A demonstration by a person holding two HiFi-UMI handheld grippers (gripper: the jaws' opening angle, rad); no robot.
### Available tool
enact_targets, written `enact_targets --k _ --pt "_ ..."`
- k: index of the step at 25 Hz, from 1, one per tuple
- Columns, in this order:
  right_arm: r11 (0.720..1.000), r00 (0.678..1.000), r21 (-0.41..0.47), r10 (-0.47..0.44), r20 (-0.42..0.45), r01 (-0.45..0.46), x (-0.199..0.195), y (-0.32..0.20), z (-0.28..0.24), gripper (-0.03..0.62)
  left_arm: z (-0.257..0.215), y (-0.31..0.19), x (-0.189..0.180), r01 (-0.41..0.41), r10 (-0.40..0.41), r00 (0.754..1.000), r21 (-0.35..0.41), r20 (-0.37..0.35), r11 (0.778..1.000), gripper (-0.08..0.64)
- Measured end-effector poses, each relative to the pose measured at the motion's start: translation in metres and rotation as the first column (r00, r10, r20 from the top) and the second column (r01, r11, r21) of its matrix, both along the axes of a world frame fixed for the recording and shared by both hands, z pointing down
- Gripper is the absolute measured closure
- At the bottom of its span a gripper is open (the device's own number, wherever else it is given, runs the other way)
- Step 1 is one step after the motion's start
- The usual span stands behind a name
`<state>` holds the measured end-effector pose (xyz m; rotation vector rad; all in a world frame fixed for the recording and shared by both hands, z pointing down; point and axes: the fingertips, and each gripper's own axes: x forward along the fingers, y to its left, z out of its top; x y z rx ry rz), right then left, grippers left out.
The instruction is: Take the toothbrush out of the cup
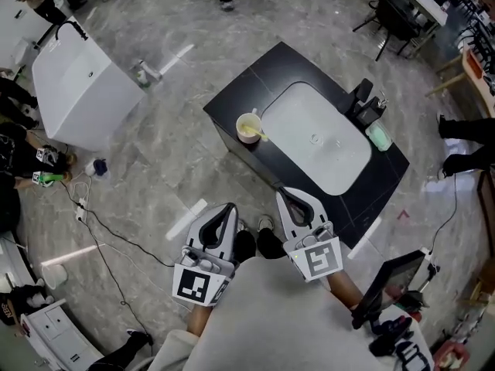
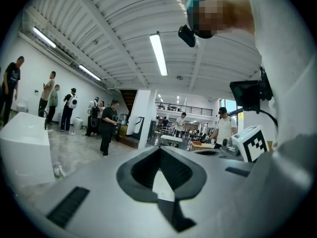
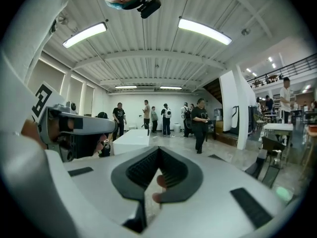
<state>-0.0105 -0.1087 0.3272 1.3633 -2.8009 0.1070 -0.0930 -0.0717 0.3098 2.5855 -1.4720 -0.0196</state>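
left gripper (image 1: 230, 207) and right gripper (image 1: 281, 194), jaws closed on nothing; toothbrush (image 1: 261, 134) in the cup (image 1: 240, 124), well apart from both.

Right gripper (image 3: 158, 152): jaws closed tip to tip, nothing between them, pointing level across an open hall. Left gripper (image 3: 106, 127) sits alongside at the left. Ahead, a white block (image 3: 131, 139) stands on the grey floor (image 3: 182, 140). Several people (image 3: 200, 118) stand beyond it. Strip lights (image 3: 204, 31) run overhead.

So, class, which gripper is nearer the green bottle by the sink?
Right. The right gripper is down-left of the green bottle; the left gripper is farther left.
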Motion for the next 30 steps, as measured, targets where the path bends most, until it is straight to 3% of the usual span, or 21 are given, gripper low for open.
enact_targets --k 12,18,30 --pt "0.987 0.997 -0.143 0.069 -0.047 -0.075 0.006 -0.001 0.071 0.588 0.078 0.02 0.012 -0.045 0.043 0.999 -0.205 -0.012 0.978 0.557" --pt "0.979 0.994 -0.173 0.097 -0.05 -0.105 0.011 -0.002 0.102 0.588 0.102 0.021 0.014 -0.073 0.075 0.997 -0.226 0.003 0.971 0.556" --pt "0.966 0.993 -0.231 0.109 -0.036 -0.115 0.015 -0.015 0.143 0.586 0.124 0.02 0.012 -0.046 0.046 0.999 -0.265 -0.007 0.963 0.557"
